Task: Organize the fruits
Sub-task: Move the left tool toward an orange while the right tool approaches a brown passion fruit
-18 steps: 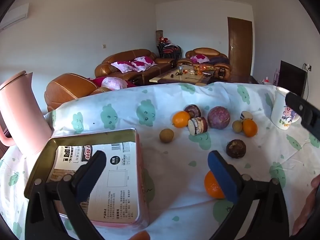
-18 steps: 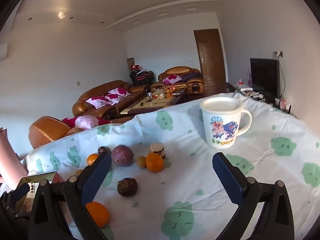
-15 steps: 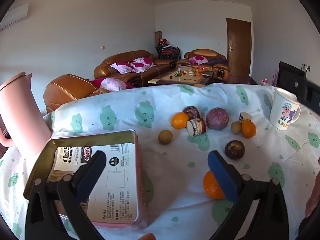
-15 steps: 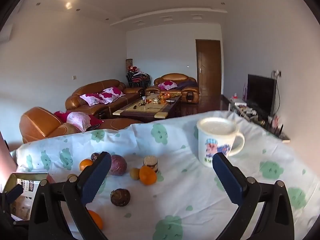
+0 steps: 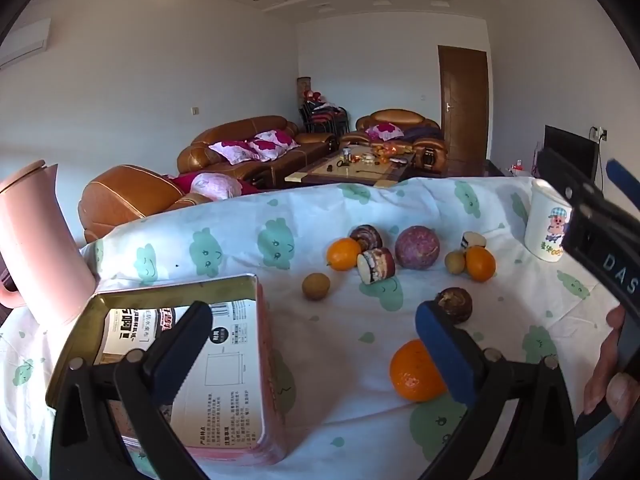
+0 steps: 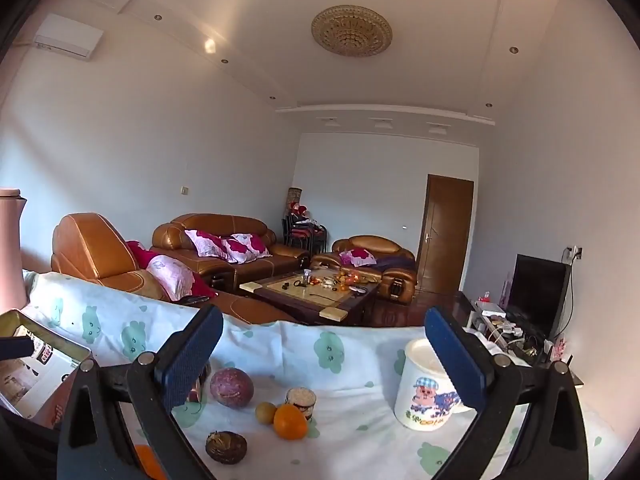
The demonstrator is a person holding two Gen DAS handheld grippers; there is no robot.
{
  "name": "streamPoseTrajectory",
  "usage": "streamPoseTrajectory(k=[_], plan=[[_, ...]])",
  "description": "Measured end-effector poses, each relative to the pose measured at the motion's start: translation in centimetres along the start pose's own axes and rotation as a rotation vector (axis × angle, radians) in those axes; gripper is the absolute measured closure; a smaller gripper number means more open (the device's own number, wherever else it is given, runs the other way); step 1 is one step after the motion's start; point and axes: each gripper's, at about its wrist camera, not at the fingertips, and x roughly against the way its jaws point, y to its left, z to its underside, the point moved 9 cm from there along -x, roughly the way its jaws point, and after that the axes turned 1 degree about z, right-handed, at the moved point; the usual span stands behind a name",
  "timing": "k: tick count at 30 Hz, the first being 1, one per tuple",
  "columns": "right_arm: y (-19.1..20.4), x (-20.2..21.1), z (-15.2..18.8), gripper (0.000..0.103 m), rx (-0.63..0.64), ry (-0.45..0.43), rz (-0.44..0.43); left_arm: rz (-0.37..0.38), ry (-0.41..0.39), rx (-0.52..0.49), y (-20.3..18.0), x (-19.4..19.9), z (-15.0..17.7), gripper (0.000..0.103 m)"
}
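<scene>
Fruits lie on the cloud-print tablecloth (image 5: 240, 240): a near orange (image 5: 412, 372), a dark brown fruit (image 5: 454, 304), a purple round fruit (image 5: 417, 248), two more oranges (image 5: 343, 254) (image 5: 480, 264), cut dark pieces (image 5: 376, 266) and small brown fruits (image 5: 316, 286). An open tin box (image 5: 160, 292) sits at the left. My left gripper (image 5: 312, 344) is open and empty above the table between box and near orange. My right gripper (image 6: 324, 352) is open, empty, raised above the purple fruit (image 6: 231, 387), an orange (image 6: 290, 422) and the dark fruit (image 6: 226, 447).
A pink jug (image 5: 36, 248) stands left of the box. A white cartoon mug (image 6: 424, 392) stands at the right, also in the left wrist view (image 5: 546, 224). Sofas and a coffee table lie beyond the table's far edge.
The right gripper has tilted upward, showing more ceiling and less table. The left gripper has barely moved; the right gripper now shows larger at its right edge.
</scene>
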Motion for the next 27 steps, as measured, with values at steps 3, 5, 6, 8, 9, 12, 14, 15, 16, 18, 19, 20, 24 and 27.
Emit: streamPoseTrajectory(k=[3,5,6,8,9,12,14,15,16,18,19,20,24,27], plan=[[-0.4,-0.6,2.5,0.001,-0.101,0.118,-0.012,0.013,0.019,0.008,-0.2,-0.3,0.3,0.000],[-0.1,-1.0,2.8,0.001,-0.113,0.182,-0.033,0.015,0.026,0.018,0.0,-0.4,0.4,0.000],[-0.3,-0.8,2.9,0.001,-0.122,0.185,-0.025,0.014,0.025,0.019,0.1,-0.4,0.4,0.000],[-0.1,-1.1,3.3,0.001,-0.118,0.203,-0.033,0.006,0.021,0.019,0.2,-0.4,0.4,0.000],[0.1,-1.2,3.2,0.001,-0.113,0.205,-0.036,0.003,0.020,0.020,0.2,-0.4,0.5,0.000],[0.3,-1.5,3.7,0.001,-0.082,0.208,-0.030,-0.004,0.025,0.021,0.2,-0.5,0.6,0.000],[0.4,-1.7,4.1,0.001,-0.074,0.223,-0.034,-0.011,0.026,0.024,0.2,-0.6,0.7,0.000],[0.4,-1.8,4.3,0.001,-0.073,0.230,-0.038,-0.017,0.024,0.027,0.3,-0.6,0.7,0.000],[0.5,-1.9,4.4,0.001,-0.073,0.234,-0.042,-0.024,0.023,0.030,0.4,-0.6,0.7,0.000],[0.6,-2.0,4.4,0.001,-0.073,0.238,-0.046,-0.039,0.016,0.033,0.5,-0.4,0.8,0.000],[0.5,-2.1,4.4,0.001,-0.073,0.239,-0.045,-0.042,0.013,0.033,0.6,-0.3,0.8,0.000],[0.5,-2.1,4.4,0.001,-0.073,0.239,-0.044,-0.045,0.009,0.033,0.6,-0.2,0.8,0.000],[0.0,-2.5,4.6,0.001,-0.089,0.259,-0.042,-0.047,0.023,0.047,0.6,-0.4,1.0,0.000],[-0.5,-2.7,4.8,0.001,-0.103,0.275,-0.044,-0.047,0.033,0.055,0.7,-0.5,1.1,0.000]])
